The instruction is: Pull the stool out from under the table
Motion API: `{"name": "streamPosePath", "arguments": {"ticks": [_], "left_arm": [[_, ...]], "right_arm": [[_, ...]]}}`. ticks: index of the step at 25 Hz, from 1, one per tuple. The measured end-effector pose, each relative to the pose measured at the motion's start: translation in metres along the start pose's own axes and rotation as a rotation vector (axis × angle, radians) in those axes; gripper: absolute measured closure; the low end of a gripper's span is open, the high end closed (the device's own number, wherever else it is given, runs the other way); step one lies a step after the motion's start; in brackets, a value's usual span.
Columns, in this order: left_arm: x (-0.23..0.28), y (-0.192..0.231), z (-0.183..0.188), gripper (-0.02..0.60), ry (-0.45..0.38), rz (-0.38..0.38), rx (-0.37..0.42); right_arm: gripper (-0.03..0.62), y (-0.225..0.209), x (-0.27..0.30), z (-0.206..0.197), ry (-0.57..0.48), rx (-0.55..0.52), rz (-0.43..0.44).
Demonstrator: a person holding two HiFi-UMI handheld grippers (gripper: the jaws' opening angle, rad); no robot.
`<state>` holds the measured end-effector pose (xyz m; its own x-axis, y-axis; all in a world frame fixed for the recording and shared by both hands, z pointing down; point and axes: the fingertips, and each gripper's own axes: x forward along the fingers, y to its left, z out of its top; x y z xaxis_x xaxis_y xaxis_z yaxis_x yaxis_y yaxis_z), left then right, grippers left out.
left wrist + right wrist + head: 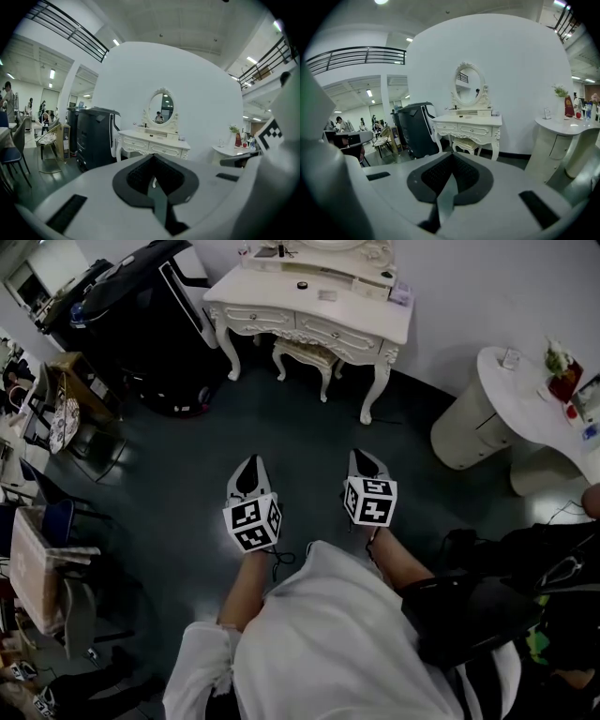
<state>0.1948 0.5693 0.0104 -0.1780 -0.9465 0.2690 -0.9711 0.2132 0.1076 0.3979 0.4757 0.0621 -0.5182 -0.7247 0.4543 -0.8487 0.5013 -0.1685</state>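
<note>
The person stood on the floor with a gripper in each hand. The fingers of the left gripper (251,465) were shut tight with nothing in them. The fingers of the right gripper (364,463) were shut and empty too.

The stool (305,352) sat tucked under the white table (309,298), between its legs. It was straight ahead of both pairs of fingers and well apart from them. Its long side ran along the table's front. It lay about midway between the two hands, so neither looked nearer. I think the fingers must open before they can grab it.
</note>
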Motion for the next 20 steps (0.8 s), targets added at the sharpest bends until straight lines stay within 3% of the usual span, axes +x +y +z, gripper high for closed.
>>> {"name": "streamPosePath", "arguments": {"ticks": [11, 20], "left_arm": [[0.027, 0.021, -0.006, 0.572, 0.041, 0.073, -0.034], [0.057, 0.029, 0.004, 0.572, 0.047, 0.076, -0.009]], "right_arm": [[0.595, -0.004, 0.04, 0.004, 0.059, -0.018, 0.052], [0.595, -0.02, 0.064, 0.008, 0.065, 0.02, 0.03]]}}
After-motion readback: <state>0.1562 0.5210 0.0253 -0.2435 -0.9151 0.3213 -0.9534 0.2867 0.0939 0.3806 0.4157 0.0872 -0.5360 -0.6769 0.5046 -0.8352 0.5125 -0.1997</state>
